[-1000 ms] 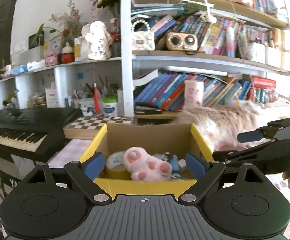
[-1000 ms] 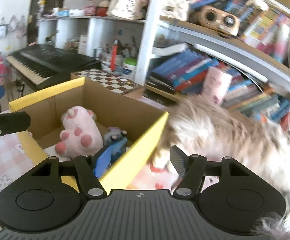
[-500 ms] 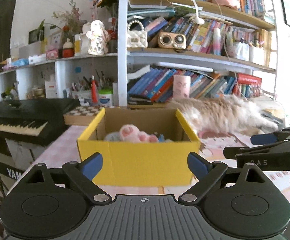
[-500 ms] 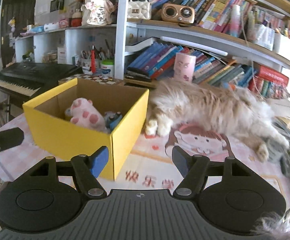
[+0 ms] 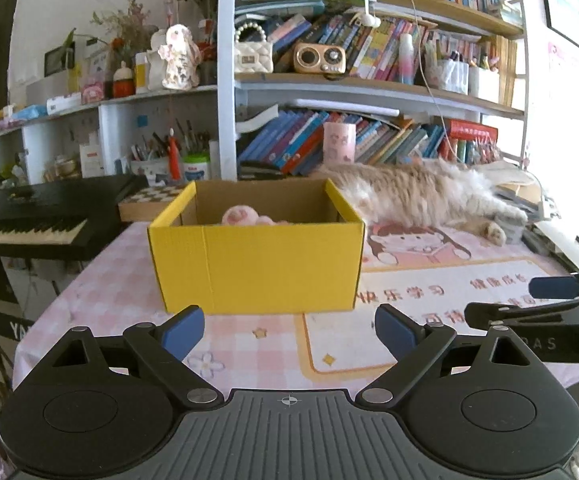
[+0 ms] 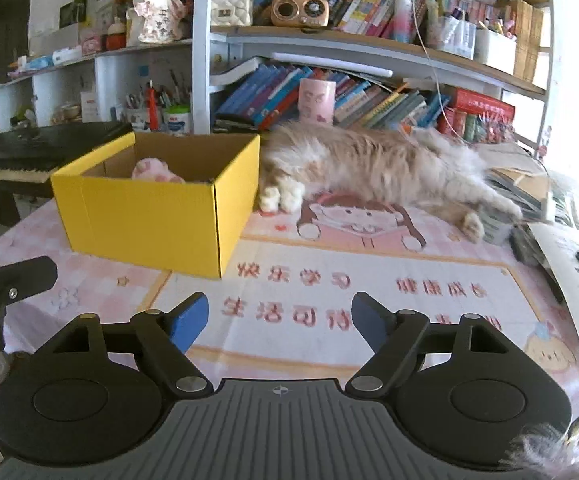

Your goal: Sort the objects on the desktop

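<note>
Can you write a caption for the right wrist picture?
Right gripper, empty and opening, above the pink mat; fluffy cat beside the yellow box.

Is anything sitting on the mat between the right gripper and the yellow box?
Nothing visible does. Between the right gripper, whose empty jaws are opening, and the yellow box lies only bare pink mat. The cat lies beside the box, off that line.

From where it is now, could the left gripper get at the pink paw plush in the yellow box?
Probably yes. The left gripper is open and empty, and the yellow box has no lid. But the box's near wall hides most of the pink paw plush, so it would have to go over the rim.
</note>
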`<state>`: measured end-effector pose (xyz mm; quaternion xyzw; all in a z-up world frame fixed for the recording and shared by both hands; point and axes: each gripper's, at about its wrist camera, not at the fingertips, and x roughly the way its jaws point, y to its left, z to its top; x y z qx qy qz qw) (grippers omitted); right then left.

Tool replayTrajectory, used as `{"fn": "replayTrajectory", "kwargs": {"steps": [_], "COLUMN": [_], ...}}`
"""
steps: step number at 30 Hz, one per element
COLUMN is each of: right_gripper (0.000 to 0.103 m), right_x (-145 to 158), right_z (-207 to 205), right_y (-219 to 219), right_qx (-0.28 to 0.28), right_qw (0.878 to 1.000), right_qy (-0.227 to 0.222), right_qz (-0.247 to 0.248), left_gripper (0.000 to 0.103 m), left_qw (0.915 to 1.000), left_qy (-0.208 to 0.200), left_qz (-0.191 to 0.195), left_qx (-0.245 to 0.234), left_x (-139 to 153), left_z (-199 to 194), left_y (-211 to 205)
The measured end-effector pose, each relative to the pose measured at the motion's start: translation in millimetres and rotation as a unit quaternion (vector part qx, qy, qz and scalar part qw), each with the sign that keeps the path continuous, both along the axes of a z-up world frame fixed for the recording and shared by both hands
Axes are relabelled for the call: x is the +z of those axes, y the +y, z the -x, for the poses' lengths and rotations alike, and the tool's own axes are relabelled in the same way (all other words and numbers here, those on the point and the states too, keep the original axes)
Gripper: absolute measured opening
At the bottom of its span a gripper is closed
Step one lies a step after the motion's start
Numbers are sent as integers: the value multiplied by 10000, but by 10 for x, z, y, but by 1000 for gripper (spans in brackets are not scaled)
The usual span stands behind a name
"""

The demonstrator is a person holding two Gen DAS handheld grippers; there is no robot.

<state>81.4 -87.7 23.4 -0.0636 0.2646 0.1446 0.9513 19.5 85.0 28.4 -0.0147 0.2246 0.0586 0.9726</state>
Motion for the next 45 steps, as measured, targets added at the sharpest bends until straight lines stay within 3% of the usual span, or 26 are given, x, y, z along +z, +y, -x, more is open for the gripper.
{"fn": "replayTrajectory", "kwargs": {"steps": [5, 11, 13, 45], "right_gripper": [80, 81, 81, 90], "right_x": [-49, -134, -161, -218], "right_z": [173, 271, 284, 219], "right_y": [-73, -158, -184, -349], "right_qx": [-153, -259, -328, -592], "right_qw": [9998, 9991, 9986, 9966], "right_qy": [75, 338, 410, 574], "right_qz": [57, 30, -7, -84], "left_gripper": [94, 95, 99, 103], "left_qw": [9998, 9988, 9984, 9969], "left_qy": [202, 298, 299, 652], "left_qz": [47, -204, -264, -359], "left_qx": [6, -325, -404, -266], "left_x": [-90, -142, -150, -186], "left_z": [43, 58, 77, -51], "left_y": [-61, -229, -269, -345]}}
